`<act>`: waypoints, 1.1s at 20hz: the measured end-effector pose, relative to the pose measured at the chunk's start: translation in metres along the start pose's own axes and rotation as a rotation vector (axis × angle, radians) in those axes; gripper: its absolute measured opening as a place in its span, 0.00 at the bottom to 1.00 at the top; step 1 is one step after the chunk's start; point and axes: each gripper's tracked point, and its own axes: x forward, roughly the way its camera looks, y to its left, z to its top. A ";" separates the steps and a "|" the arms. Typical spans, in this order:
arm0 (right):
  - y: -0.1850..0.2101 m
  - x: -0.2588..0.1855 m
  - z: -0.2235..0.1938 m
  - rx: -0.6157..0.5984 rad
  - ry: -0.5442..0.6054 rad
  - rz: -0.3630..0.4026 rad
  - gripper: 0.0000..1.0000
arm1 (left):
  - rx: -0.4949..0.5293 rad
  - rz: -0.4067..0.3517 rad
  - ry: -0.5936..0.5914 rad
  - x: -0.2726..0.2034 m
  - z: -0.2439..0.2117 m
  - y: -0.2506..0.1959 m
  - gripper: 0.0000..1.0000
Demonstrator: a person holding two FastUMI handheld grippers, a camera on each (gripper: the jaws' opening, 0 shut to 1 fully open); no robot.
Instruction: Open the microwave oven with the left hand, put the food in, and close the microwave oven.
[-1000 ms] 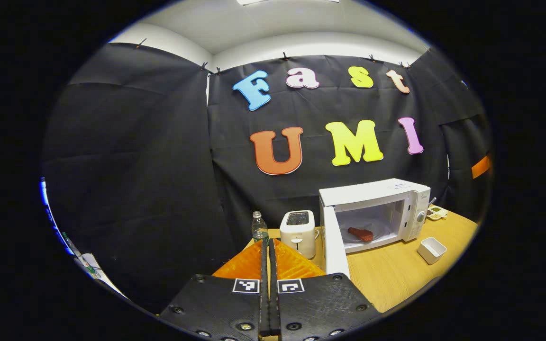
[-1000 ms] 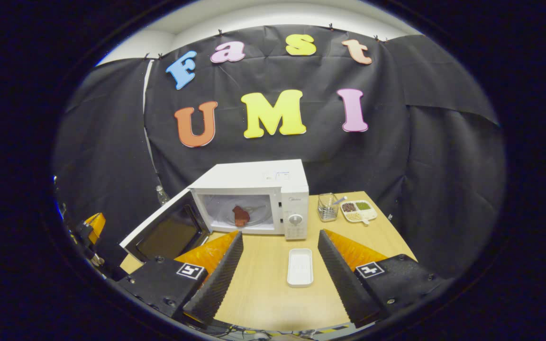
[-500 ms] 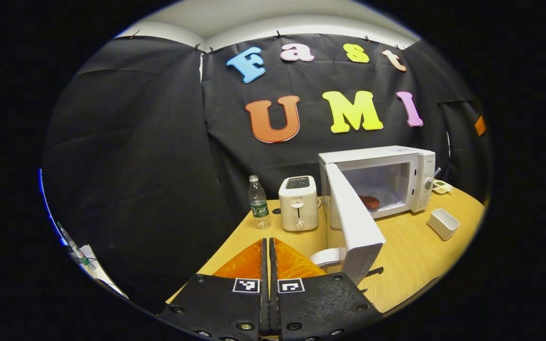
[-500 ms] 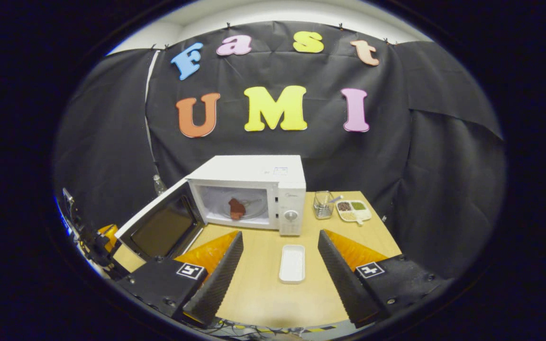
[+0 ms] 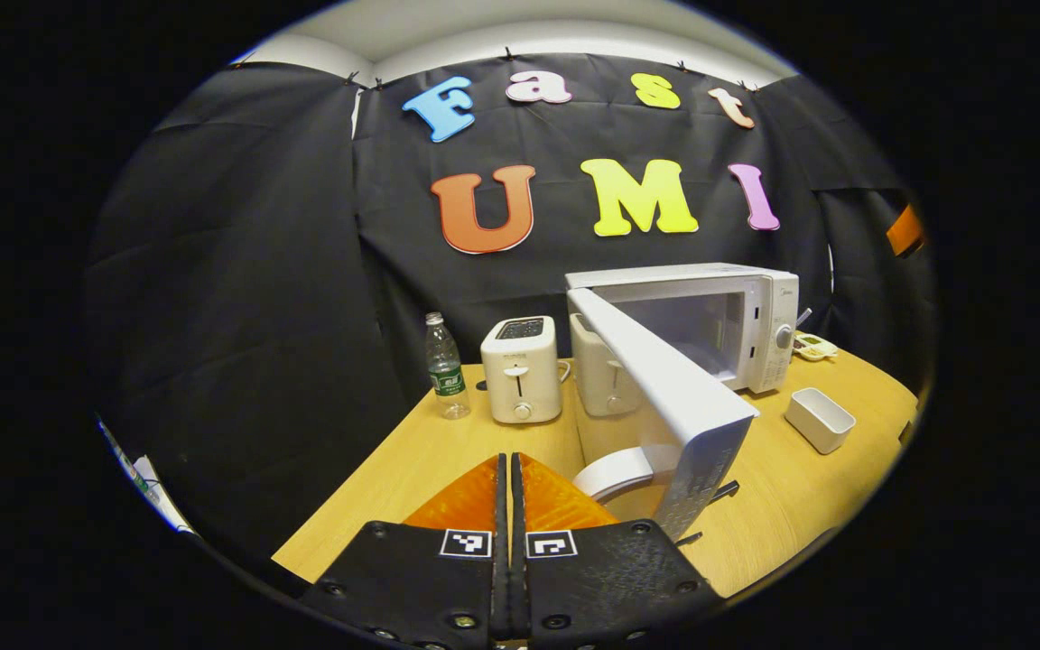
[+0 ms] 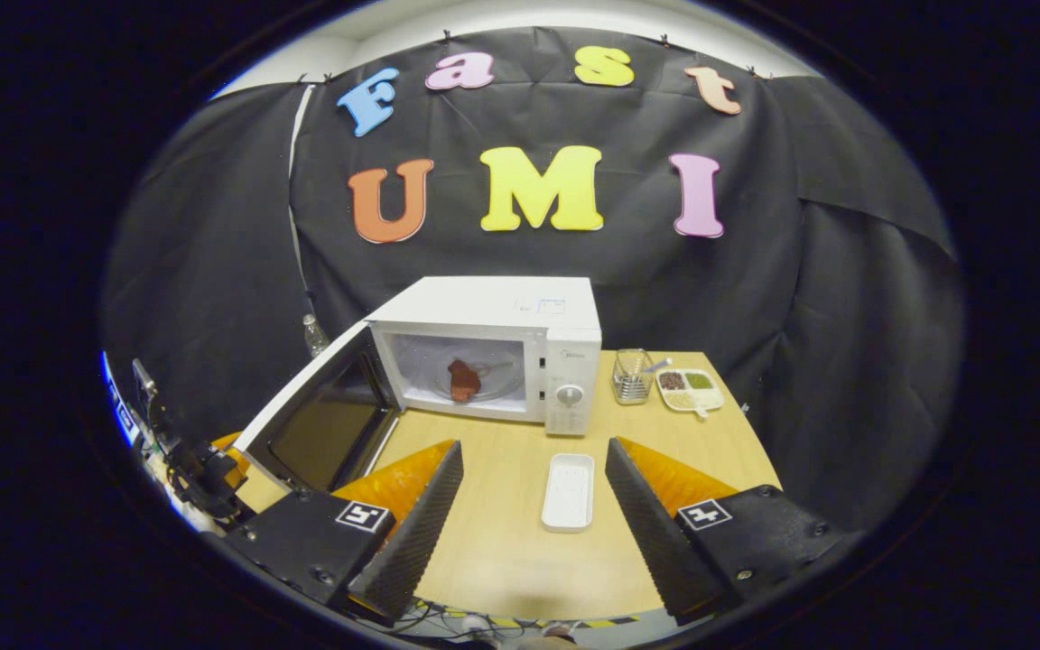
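In the left gripper view the open microwave door (image 5: 664, 397) hides most of the cavity, so the food cannot be seen there. In the right gripper view the compartment tray's (image 6: 690, 390) contents are too small to identify, and the bottle (image 6: 312, 336) is half hidden behind the door.

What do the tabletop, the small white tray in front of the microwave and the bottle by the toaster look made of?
Tabletop: light wood or wood-look laminate, matte, with faint grain. White tray: probably plastic or glazed ceramic, smooth and uniformly white; the look leaves it open. Bottle: clear plastic, see-through, with a white cap and a green label.
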 end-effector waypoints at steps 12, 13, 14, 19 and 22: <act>-0.051 0.032 0.020 -0.009 0.029 0.056 1.00 | 0.010 -0.158 -0.032 0.026 0.031 -0.145 0.00; -0.055 0.034 0.022 -0.005 0.032 0.059 1.00 | 0.017 -0.168 -0.035 0.030 0.034 -0.156 0.00; -0.061 0.037 0.024 -0.005 0.035 0.062 1.00 | 0.024 -0.180 -0.043 0.035 0.036 -0.169 0.00; -0.095 0.052 0.025 -0.004 0.051 0.061 1.00 | 0.052 -0.225 -0.060 0.068 0.049 -0.220 0.00; -0.119 0.060 0.025 0.004 0.061 0.046 1.00 | 0.054 -0.238 -0.074 0.090 0.060 -0.244 0.00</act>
